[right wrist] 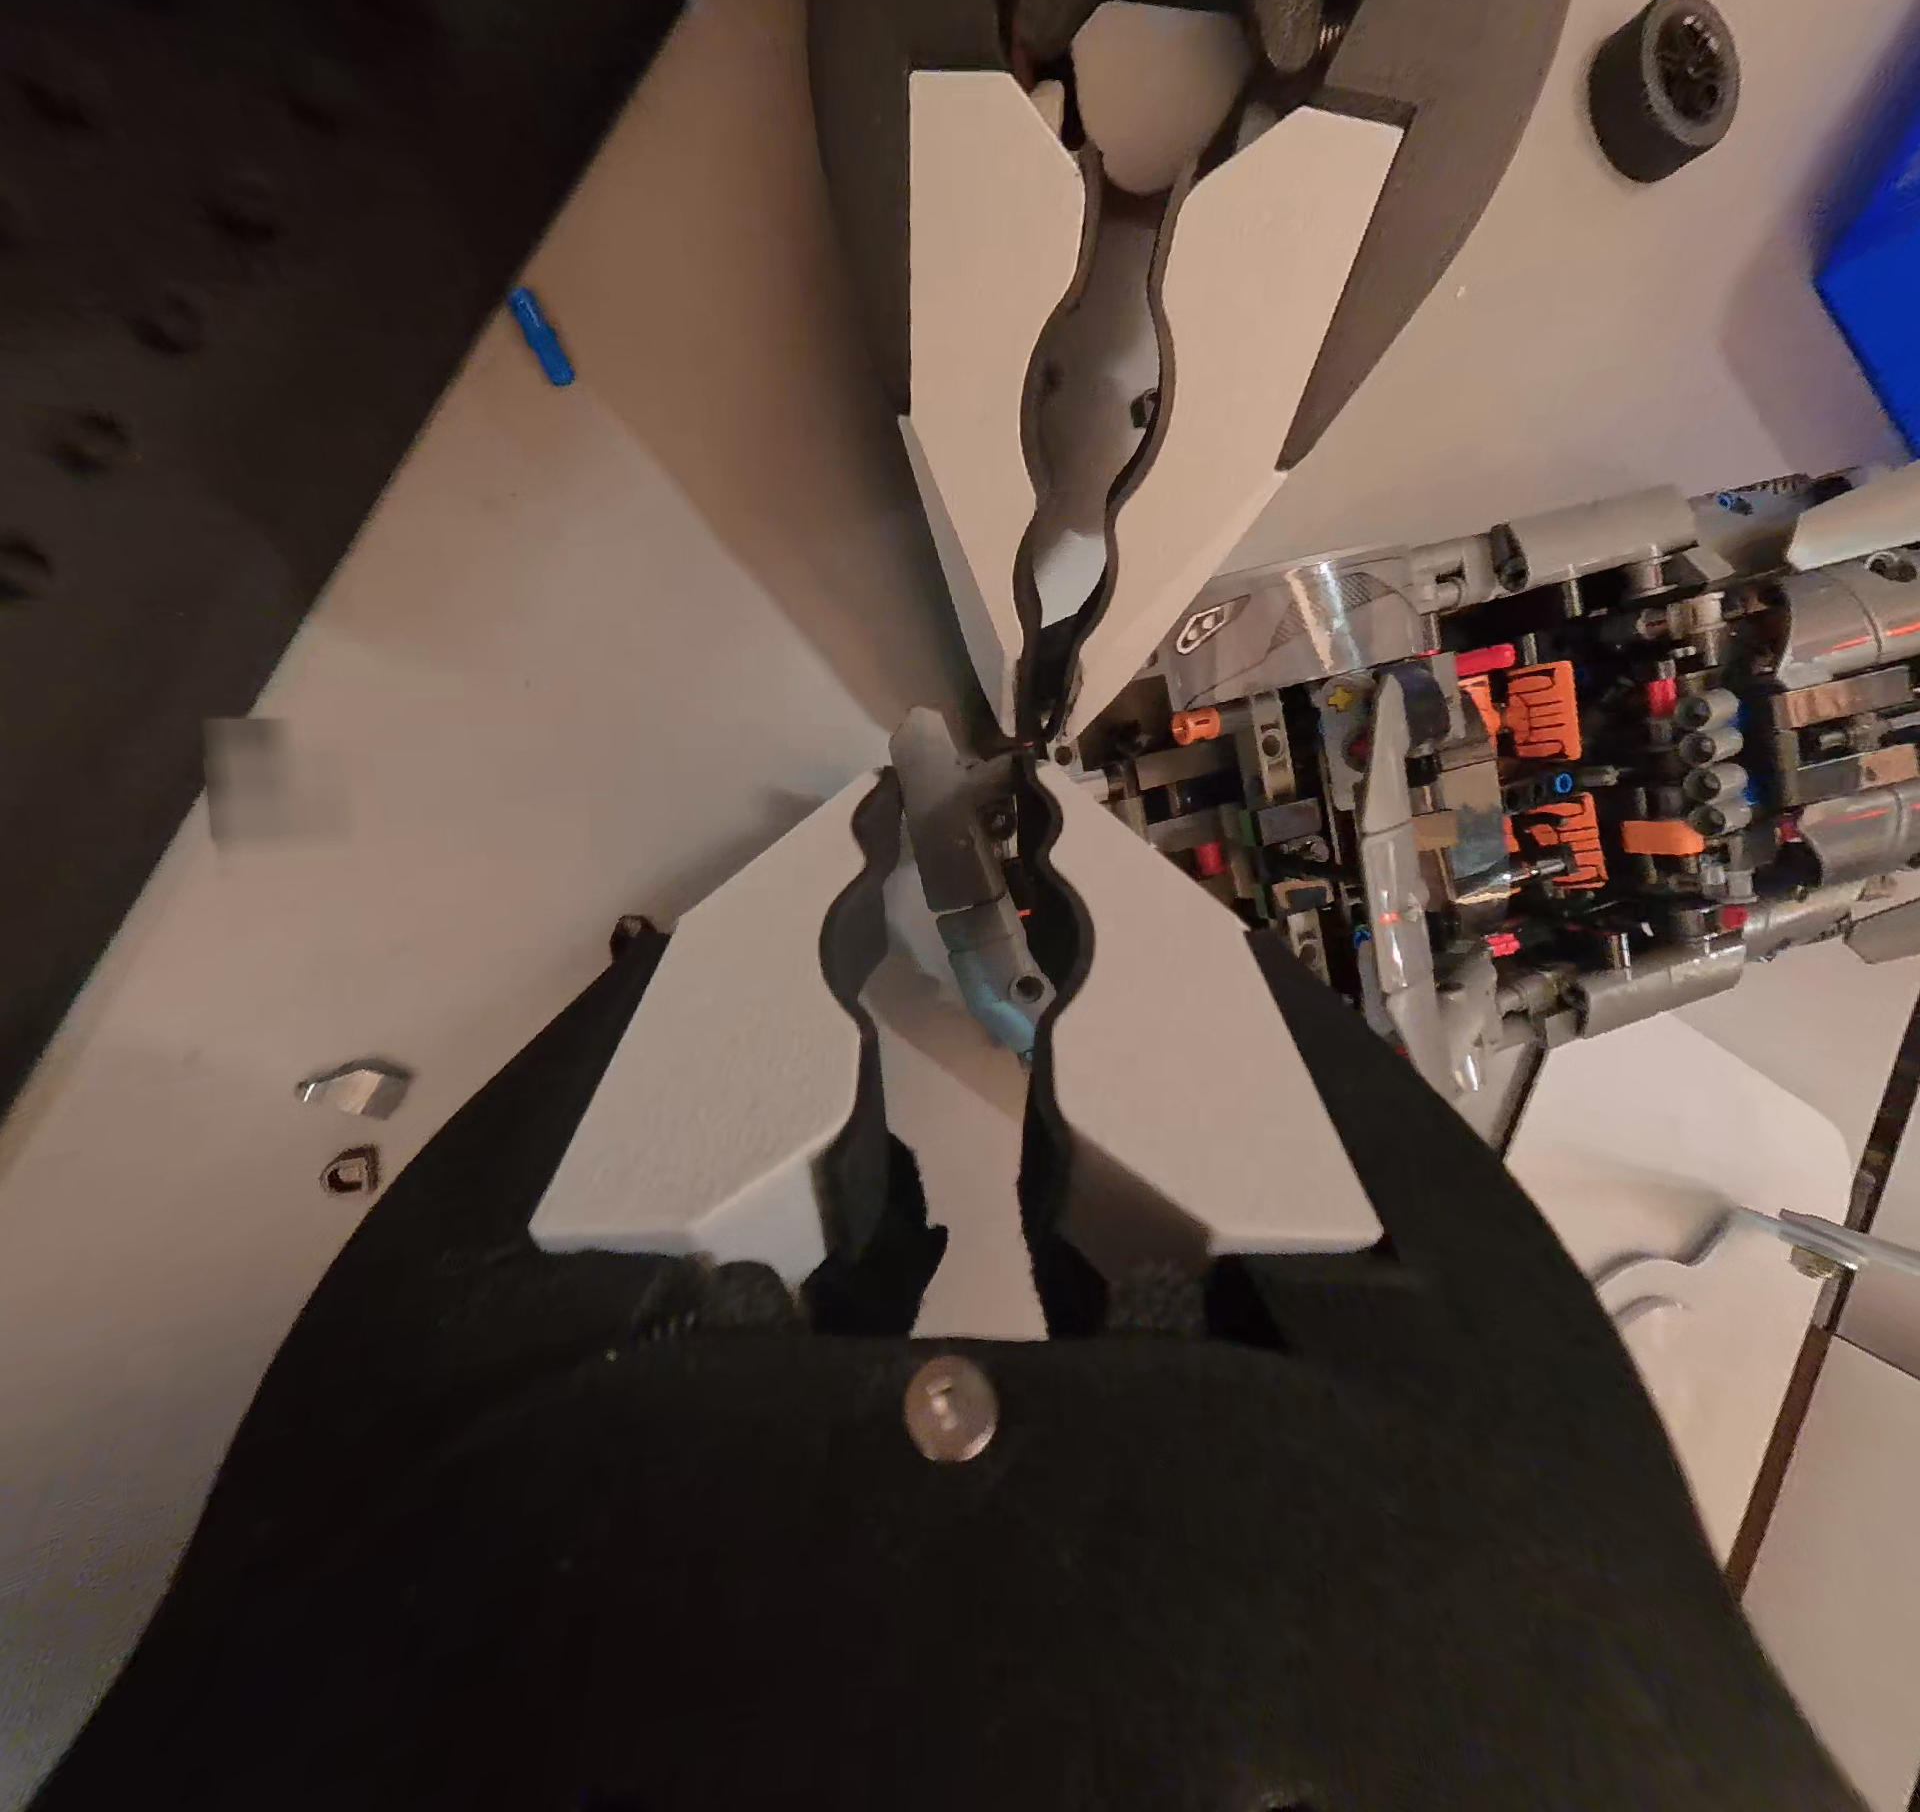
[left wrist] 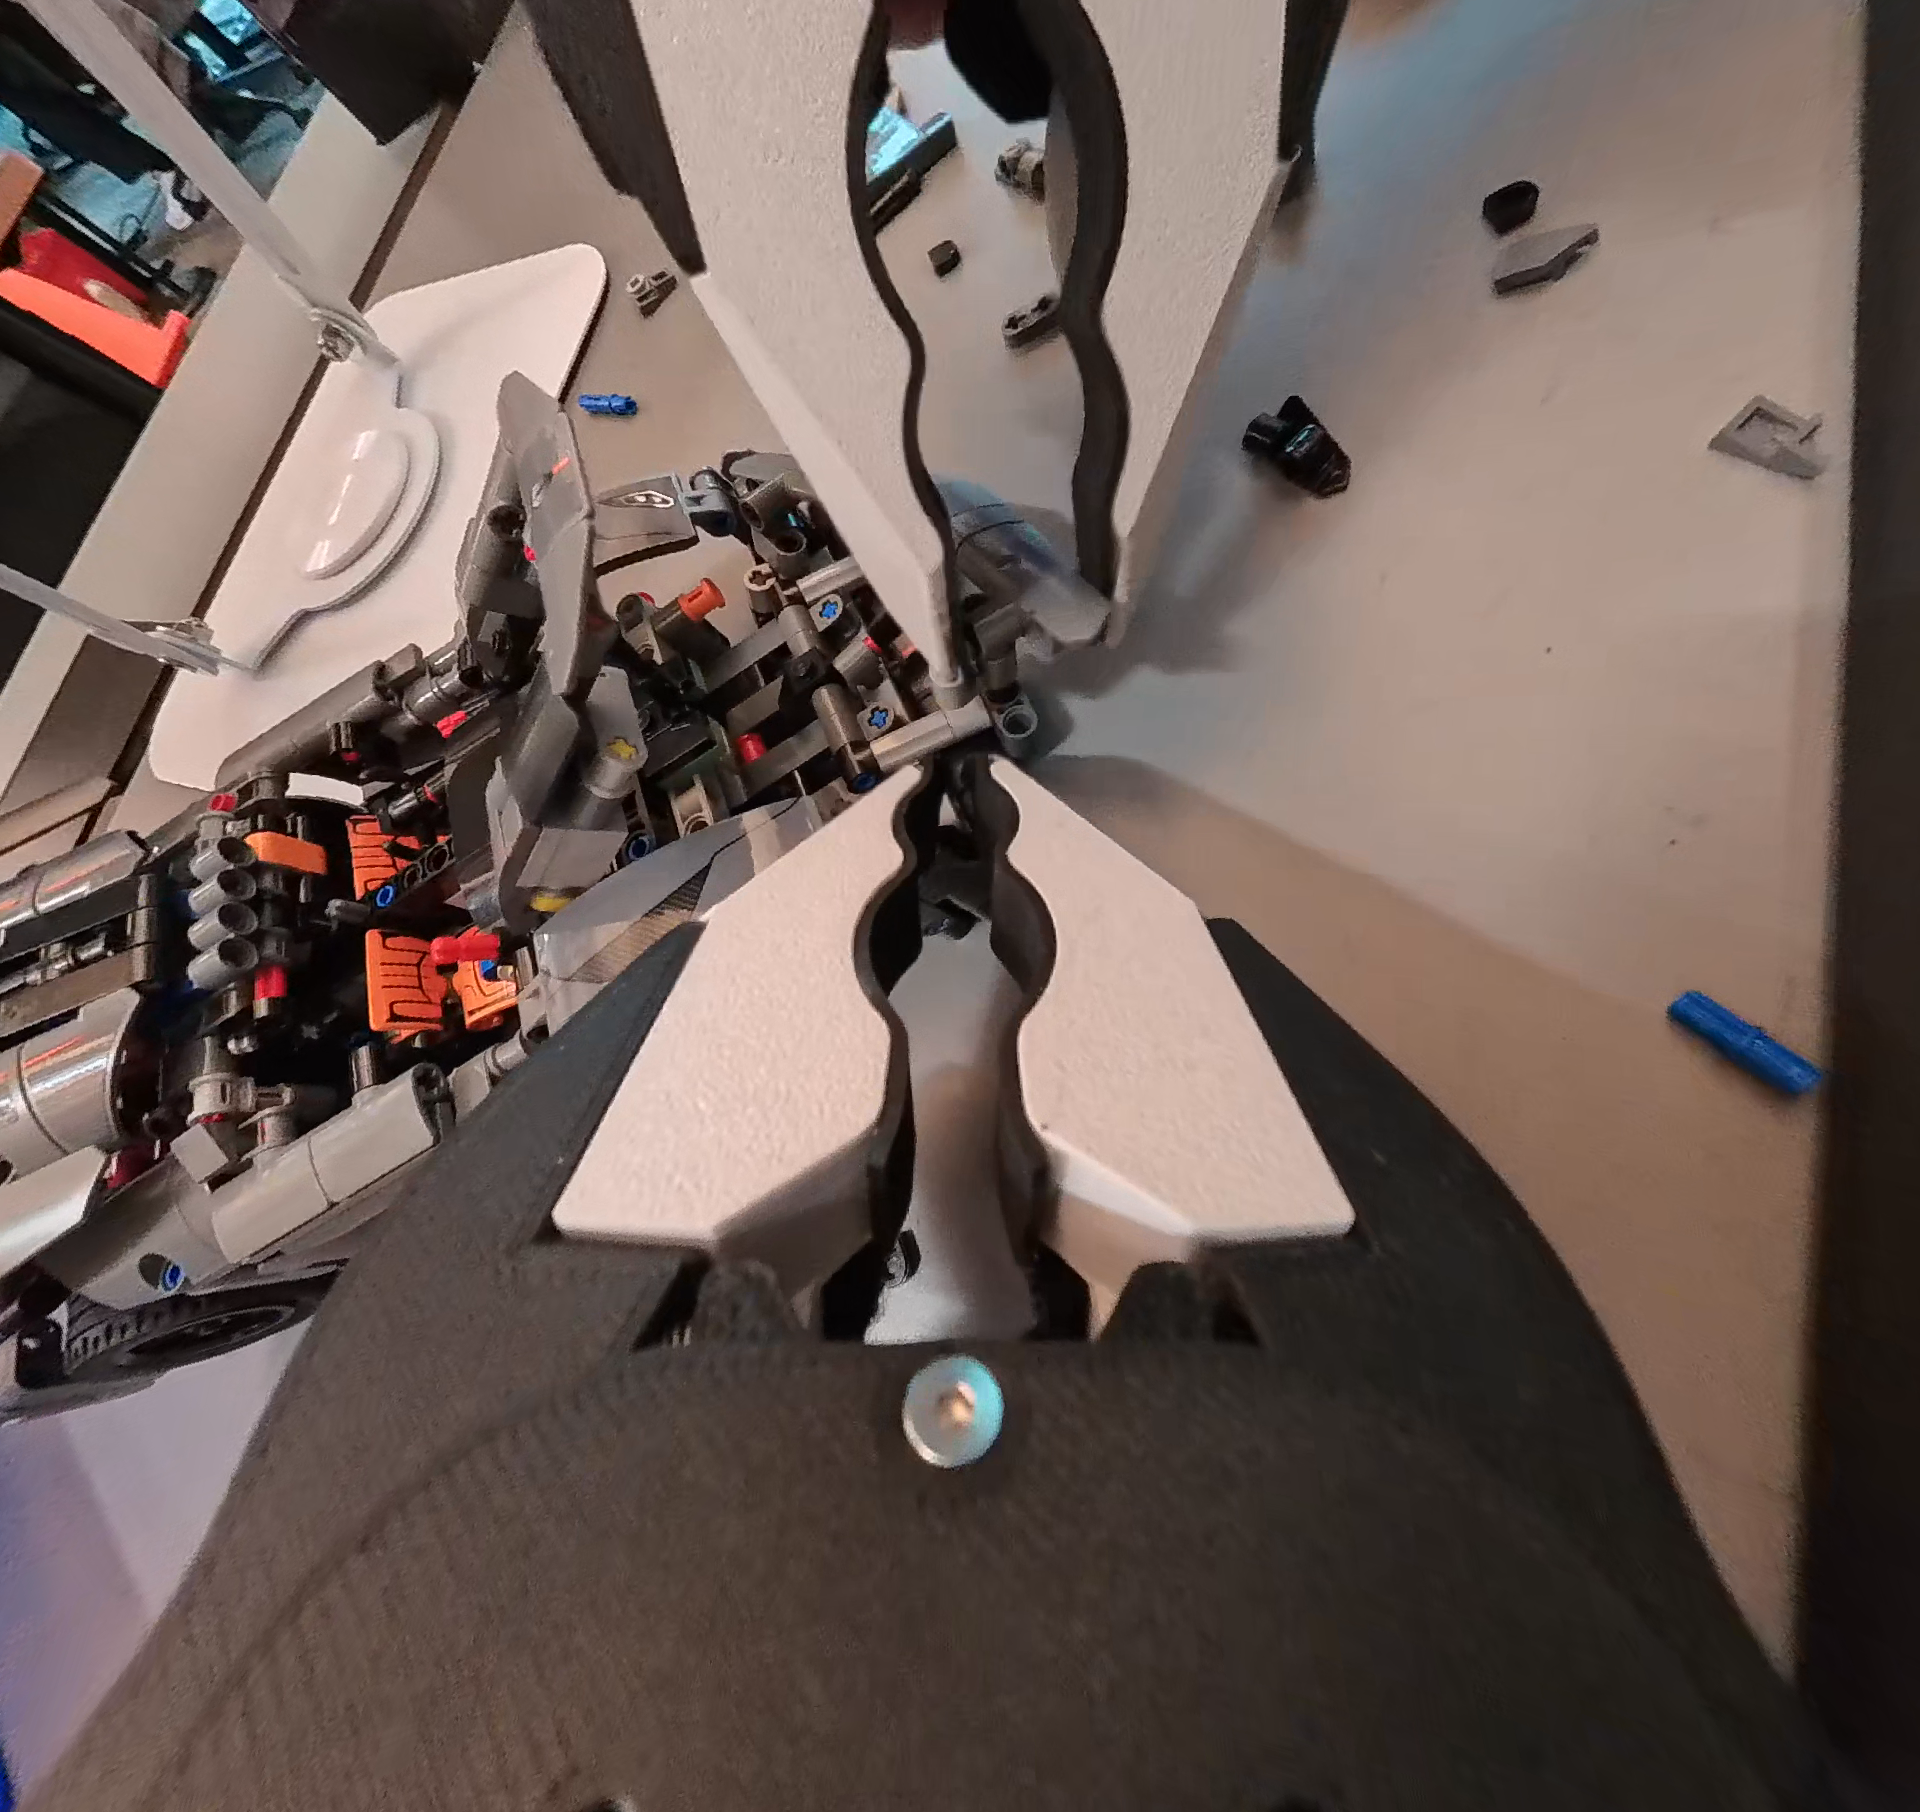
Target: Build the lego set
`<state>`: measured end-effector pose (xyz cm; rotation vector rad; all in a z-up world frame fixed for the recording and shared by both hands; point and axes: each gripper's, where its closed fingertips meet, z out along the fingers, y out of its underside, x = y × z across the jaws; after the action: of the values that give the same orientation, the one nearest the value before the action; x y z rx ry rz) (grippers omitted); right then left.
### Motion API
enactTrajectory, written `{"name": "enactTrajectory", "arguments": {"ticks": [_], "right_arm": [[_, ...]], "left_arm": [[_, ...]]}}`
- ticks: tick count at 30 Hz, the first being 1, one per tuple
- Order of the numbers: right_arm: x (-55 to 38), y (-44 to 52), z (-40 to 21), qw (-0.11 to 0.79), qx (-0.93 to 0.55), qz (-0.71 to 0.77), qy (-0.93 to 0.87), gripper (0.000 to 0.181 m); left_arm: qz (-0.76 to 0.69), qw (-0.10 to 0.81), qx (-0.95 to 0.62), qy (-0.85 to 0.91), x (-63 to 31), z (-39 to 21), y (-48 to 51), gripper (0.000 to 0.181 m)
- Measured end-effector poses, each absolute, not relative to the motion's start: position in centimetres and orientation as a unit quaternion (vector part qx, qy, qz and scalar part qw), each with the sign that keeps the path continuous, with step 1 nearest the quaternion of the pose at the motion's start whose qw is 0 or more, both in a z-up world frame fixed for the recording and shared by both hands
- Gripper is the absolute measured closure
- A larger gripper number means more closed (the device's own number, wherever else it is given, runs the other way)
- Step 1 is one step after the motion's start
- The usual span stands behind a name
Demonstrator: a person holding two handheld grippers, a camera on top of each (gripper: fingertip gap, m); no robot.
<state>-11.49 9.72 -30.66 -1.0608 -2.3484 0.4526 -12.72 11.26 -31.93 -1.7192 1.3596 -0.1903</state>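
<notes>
A grey, black and orange lego car [left wrist: 416, 879] lies on the white table; it also shows in the right wrist view [right wrist: 1558, 775]. My left gripper [left wrist: 956, 775] is shut on a black part at the car's front end. My right gripper [right wrist: 961, 775] is shut on a small grey sub-assembly [right wrist: 961, 858] with a light blue part, held against that same front end. In the left wrist view the right gripper [left wrist: 1023, 635] comes in from above with the grey piece [left wrist: 1003, 541] between its fingers. The two grippers' tips almost touch.
Loose parts lie on the table: a blue pin [left wrist: 1743, 1043], black pieces [left wrist: 1297, 443], grey panels [left wrist: 1543, 258], a black wheel [right wrist: 1668, 84], another blue pin [right wrist: 540, 337]. A white stand base [left wrist: 416, 412] sits behind the car. A blue box [right wrist: 1881, 287] is at the right edge. Less than 4 cm separates the two grippers' tips. From the right gripper's tips to the blue pin [right wrist: 540, 337] is close to 10 cm. My left wrist view [left wrist: 1742, 1028] looks at it from another angle.
</notes>
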Motion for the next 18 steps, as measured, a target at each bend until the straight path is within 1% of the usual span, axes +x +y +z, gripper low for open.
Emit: {"name": "enactTrajectory", "arguments": {"ticks": [6, 15, 18], "right_arm": [[-10.1, 9.4, -31.0, 0.215, -0.394, 0.179, -0.875, 0.160], [-7.8, 9.4, -32.2, 0.149, -0.398, 0.160, -0.891, 0.156], [-7.4, 9.6, -32.2, 0.140, -0.403, 0.158, -0.890, 0.155]], "left_arm": [[-0.068, 0.448, -0.695, 0.559, -12.7, -32.2, 11.2, 0.179], [-0.067, 0.447, -0.694, 0.560, -12.6, -32.3, 11.2, 0.178], [-0.067, 0.447, -0.694, 0.561, -12.6, -32.3, 11.2, 0.178]]}}
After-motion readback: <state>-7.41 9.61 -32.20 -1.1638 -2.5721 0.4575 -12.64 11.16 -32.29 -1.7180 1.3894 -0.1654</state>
